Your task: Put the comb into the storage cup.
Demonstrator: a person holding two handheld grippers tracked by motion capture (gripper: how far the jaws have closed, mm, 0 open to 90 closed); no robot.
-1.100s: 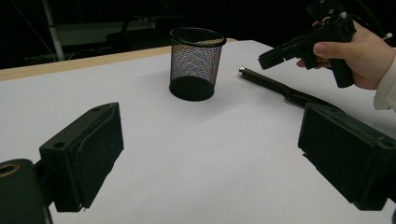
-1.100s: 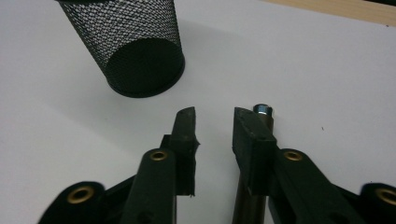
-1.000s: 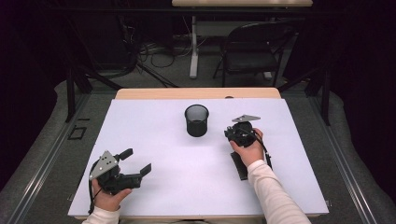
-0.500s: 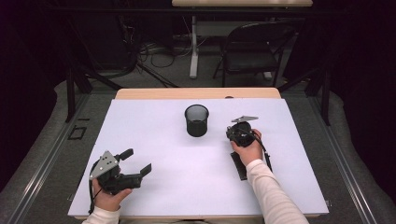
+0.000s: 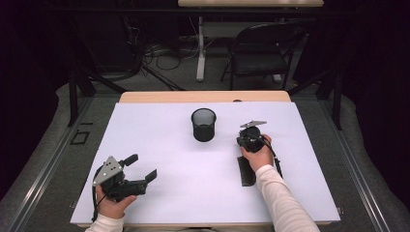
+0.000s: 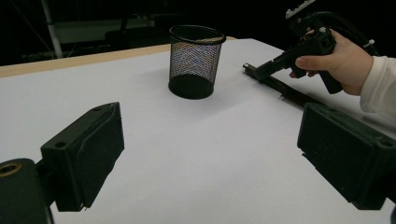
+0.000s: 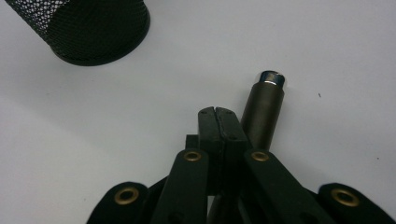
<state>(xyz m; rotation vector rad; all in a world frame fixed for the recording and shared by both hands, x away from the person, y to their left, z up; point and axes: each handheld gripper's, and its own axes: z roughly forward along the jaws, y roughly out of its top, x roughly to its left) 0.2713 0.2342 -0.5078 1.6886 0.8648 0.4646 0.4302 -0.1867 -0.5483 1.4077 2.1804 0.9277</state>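
A black mesh cup [image 5: 203, 124] stands upright on the white table top [image 5: 159, 140], also in the left gripper view [image 6: 194, 60] and at the top left of the right gripper view [image 7: 88, 28]. A long dark tool [image 5: 246, 171] lies flat to the cup's right. Its round handle ends in a chrome tip [image 7: 272, 78]. My right gripper [image 5: 241, 141] is shut, its jaws pressed together with nothing between them, just left of that handle [image 7: 261, 116]. My left gripper [image 5: 142, 166] rests at the near left, open and empty [image 6: 210, 154].
A wooden table edge [image 5: 203, 96] runs along the far side. Beyond it stand a black chair [image 5: 261, 53] and loose cables on the floor. Bare white surface lies between the two grippers.
The right hand has shifted slightly toward the near side, lowering its gripper beside the tool's handle. The left gripper has not moved.
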